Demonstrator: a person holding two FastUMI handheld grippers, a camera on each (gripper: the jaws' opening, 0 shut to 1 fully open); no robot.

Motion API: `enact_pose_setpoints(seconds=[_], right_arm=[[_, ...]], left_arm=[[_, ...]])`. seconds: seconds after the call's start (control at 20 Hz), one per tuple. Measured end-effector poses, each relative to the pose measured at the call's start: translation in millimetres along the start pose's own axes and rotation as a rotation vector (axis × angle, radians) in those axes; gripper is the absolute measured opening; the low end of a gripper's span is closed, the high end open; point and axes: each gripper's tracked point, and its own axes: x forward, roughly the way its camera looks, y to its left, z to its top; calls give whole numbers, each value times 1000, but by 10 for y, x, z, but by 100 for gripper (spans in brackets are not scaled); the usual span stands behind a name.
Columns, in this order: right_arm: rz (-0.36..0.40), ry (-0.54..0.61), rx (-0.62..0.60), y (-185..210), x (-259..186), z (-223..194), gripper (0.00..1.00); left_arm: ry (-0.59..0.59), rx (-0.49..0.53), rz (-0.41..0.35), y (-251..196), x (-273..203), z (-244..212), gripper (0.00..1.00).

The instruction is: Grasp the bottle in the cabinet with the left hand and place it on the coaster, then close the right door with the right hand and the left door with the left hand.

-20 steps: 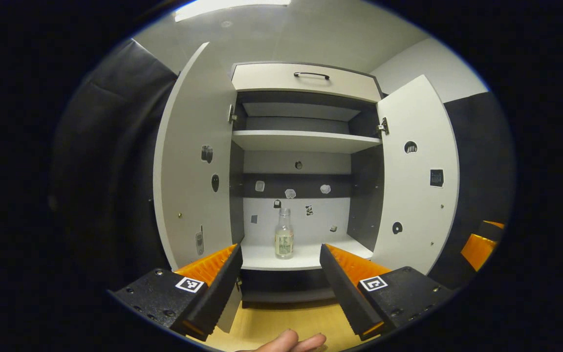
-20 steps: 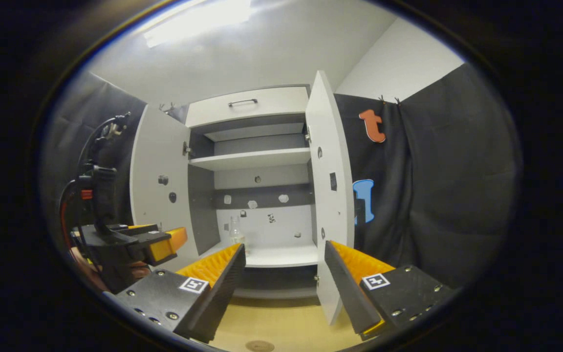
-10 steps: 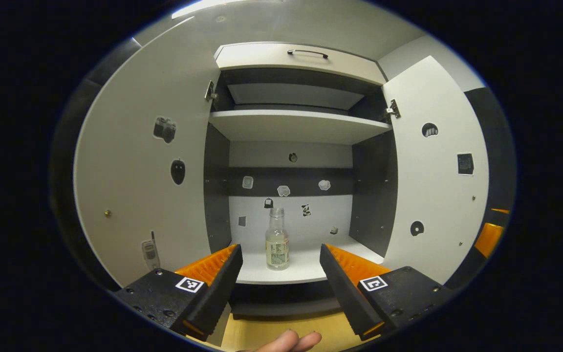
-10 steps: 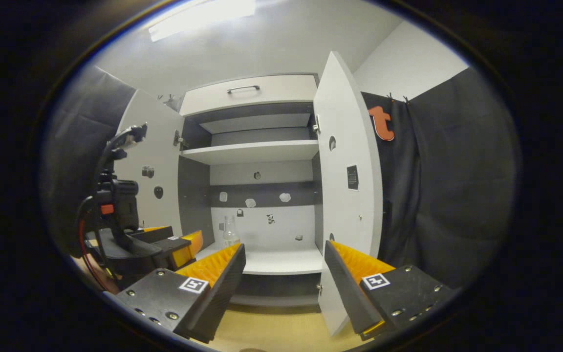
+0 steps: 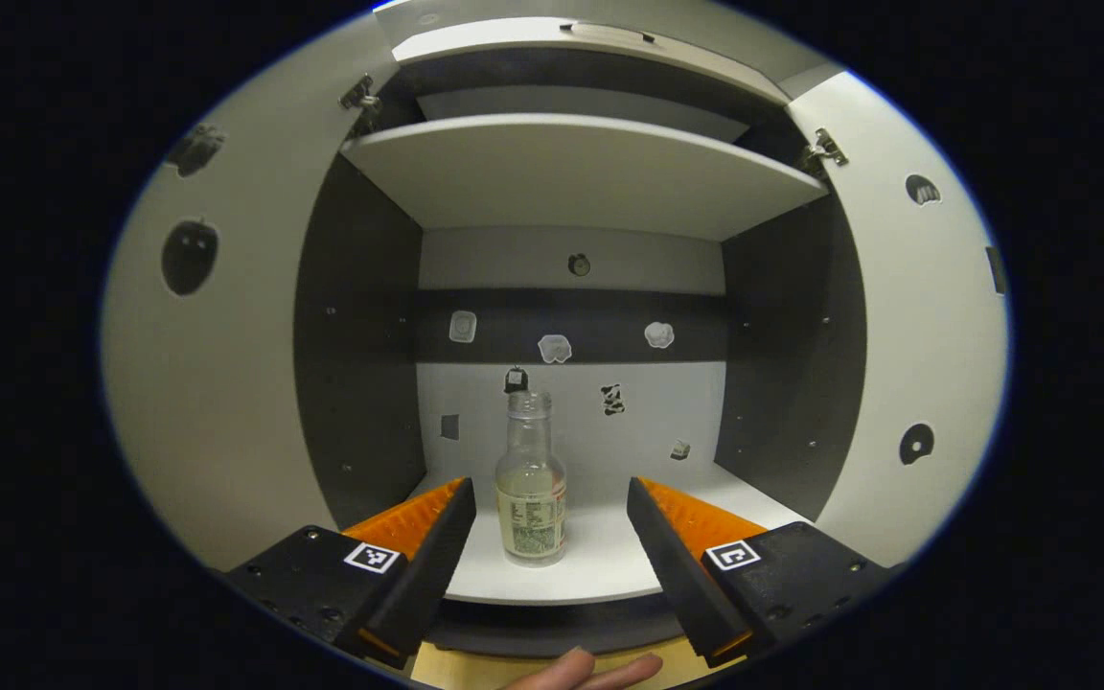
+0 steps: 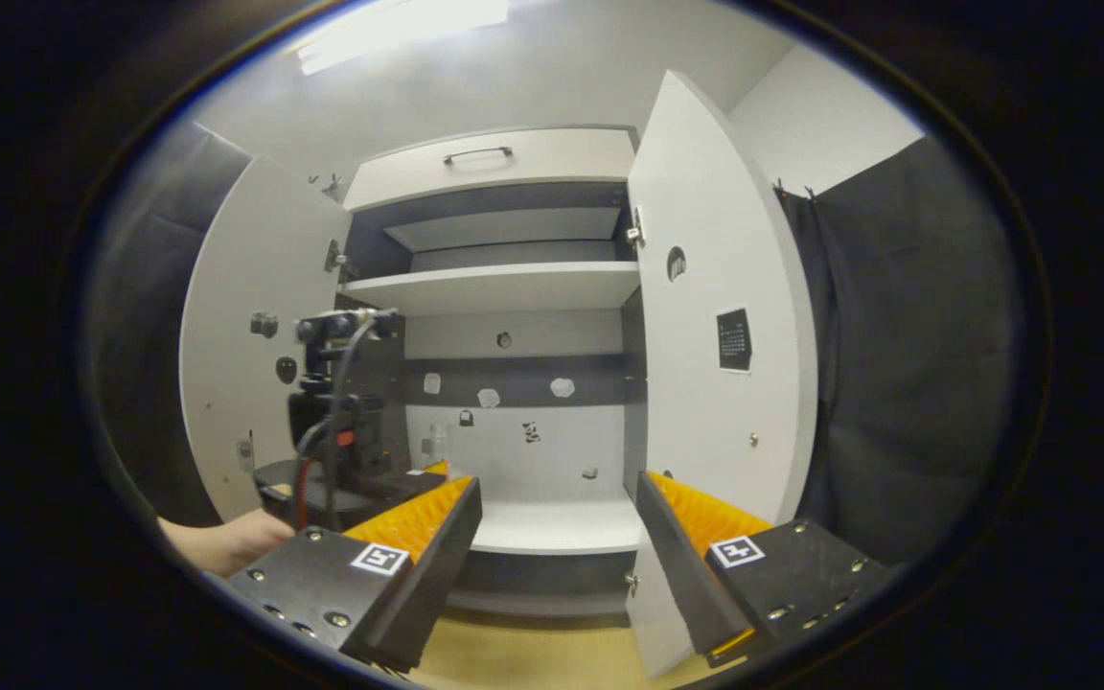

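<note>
Plainly, the bottle (image 5: 532, 489) stands upright on the cabinet's lower shelf (image 5: 600, 565), at twelve o'clock just beyond the left gripper (image 5: 546, 537), whose fingers are spread wide (nothing held); the right gripper (image 6: 558, 537), likewise spread, hangs farther back.

Clear glossy glass bottle (image 5: 532, 498) (paper label), matt smooth cabinet shelf (image 5: 590, 565), metal hinges (image 5: 825, 149)

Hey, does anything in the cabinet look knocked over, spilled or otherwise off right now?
Nothing stands out. The bottle stands upright on the lower shelf, with no spill around it. It has no cap on. Both doors are open, and the left gripper is open in front of the bottle.
</note>
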Motion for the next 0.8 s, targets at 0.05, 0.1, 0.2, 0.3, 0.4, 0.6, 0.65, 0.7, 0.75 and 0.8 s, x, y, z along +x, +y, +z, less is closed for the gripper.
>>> enact_pose_setpoints(seconds=[0.05, 0.1, 0.2, 0.3, 0.4, 0.6, 0.65, 0.7, 0.75, 0.8], right_arm=[[11, 4, -4, 28, 23, -25, 98], [18, 7, -5, 54, 39, -36, 98], [34, 4, 4, 115, 51, -54, 99], [55, 3, 26, 193, 36, -73, 98], [57, 22, 29, 210, -14, -127, 98], [33, 45, -2, 166, -245, -202, 99], [29, 47, 1, 153, -317, -207, 99], [22, 48, 7, 136, -381, -197, 98], [15, 54, 14, 112, -447, -204, 98], [2, 62, 16, 71, -511, -211, 98]], left_arm=[[5, 1, 8, 1, 140, -64, 100], [12, 7, 26, 37, 272, -122, 100], [13, 26, 51, 85, 523, -212, 100], [15, 43, 73, 158, 725, -302, 99], [22, 43, 92, 232, 854, -376, 100], [56, -7, 60, 227, 1123, -535, 100], [71, -5, 37, 210, 1135, -568, 97], [73, -8, 46, 239, 1108, -533, 80], [74, -11, 52, 243, 1039, -494, 80], [68, -12, 46, 235, 969, -433, 80]])
